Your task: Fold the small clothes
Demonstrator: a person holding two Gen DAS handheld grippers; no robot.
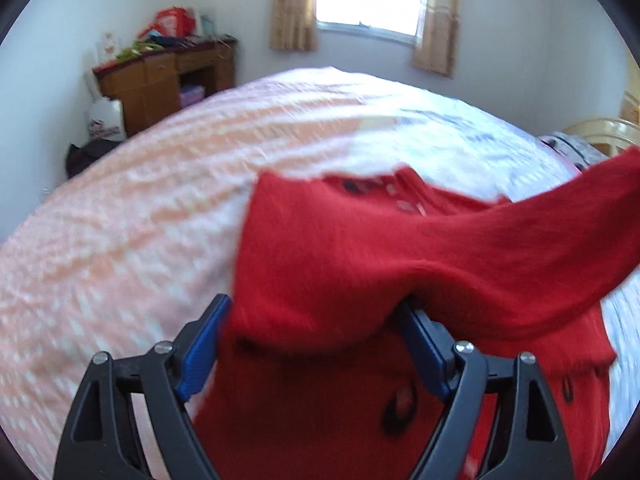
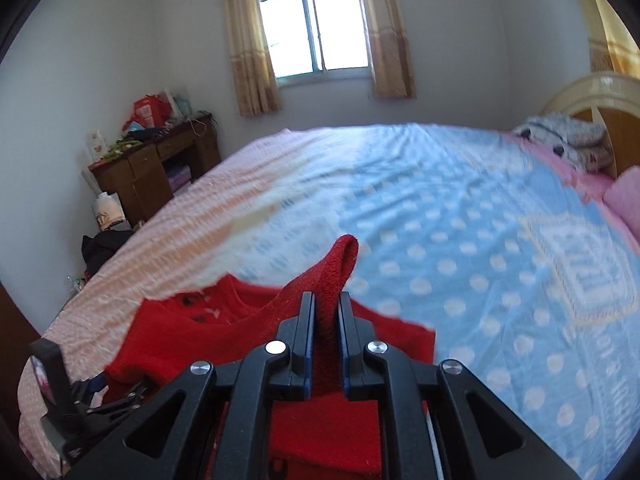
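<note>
A small red knitted garment (image 1: 360,248) with dark motifs lies on the bed (image 1: 120,240). Part of it is folded over, and a band of it rises toward the right edge of the left wrist view. My left gripper (image 1: 312,304) stands wide open. The red cloth is draped between and over its blue pads (image 1: 202,348), which do not pinch it. In the right wrist view my right gripper (image 2: 325,300) is shut on a raised strip of the red garment (image 2: 340,268), held above the bedspread. The left gripper (image 2: 96,388) shows at the lower left there.
The bedspread is pink-striped on the left and blue with white dots (image 2: 460,260) on the right. A cluttered wooden desk (image 2: 156,168) stands by the far left wall under a curtained window (image 2: 316,28). Folded bedding (image 2: 568,140) and a pink pillow (image 2: 628,200) lie by the headboard.
</note>
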